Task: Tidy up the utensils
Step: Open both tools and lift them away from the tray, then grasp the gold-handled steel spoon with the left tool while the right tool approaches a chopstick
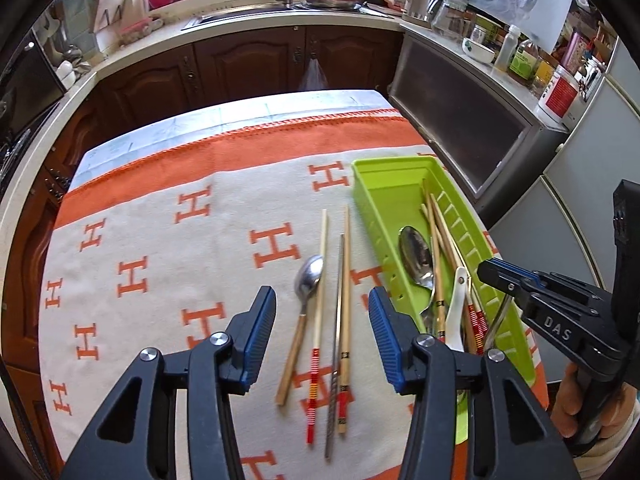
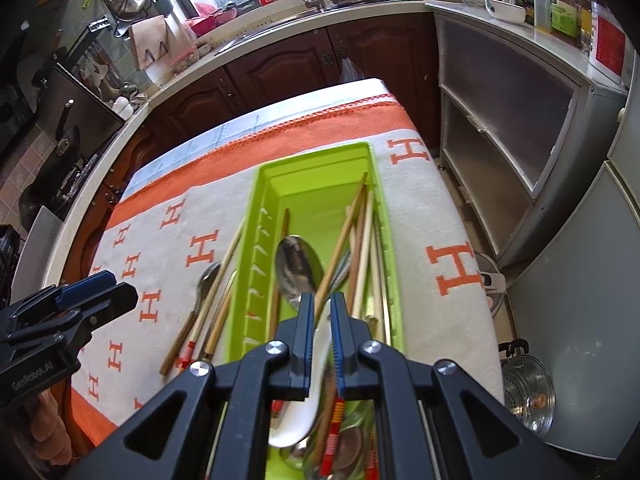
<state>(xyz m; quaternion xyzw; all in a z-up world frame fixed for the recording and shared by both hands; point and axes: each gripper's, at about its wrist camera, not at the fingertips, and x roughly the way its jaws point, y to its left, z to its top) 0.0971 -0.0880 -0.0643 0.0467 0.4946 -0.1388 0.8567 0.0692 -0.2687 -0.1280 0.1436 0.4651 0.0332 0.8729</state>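
The right gripper [image 2: 320, 308] has its jaws drawn close together, pinching the white ceramic spoon [image 2: 308, 392] by its handle; the spoon's bowl hangs back under the gripper body, over the near end of the green tray [image 2: 316, 168]. Just ahead of those jaws lie a large metal spoon [image 2: 298, 268] and several bamboo chopsticks [image 2: 362, 240], all inside the tray. In the left wrist view the same gripper [image 1: 494, 270] reaches in from the right over the tray's near end, with the person's hand [image 1: 576, 396] wrapped around its grip.

The left gripper [image 1: 322, 308] hovers with its jaws spread wide and nothing between them. Directly ahead of and beneath that gap, on the orange-and-cream cloth [image 1: 160, 208] covering the bench, lie a wooden-handled spoon [image 1: 306, 292], two bamboo chopsticks, one with a red-striped end [image 1: 318, 320] and the other with black markings [image 1: 345, 320], and a thin metal chopstick [image 1: 336, 344] between them. They lie side by side, roughly parallel, just left of the tray. The tray's long wall sits right beside the right-hand jaw.
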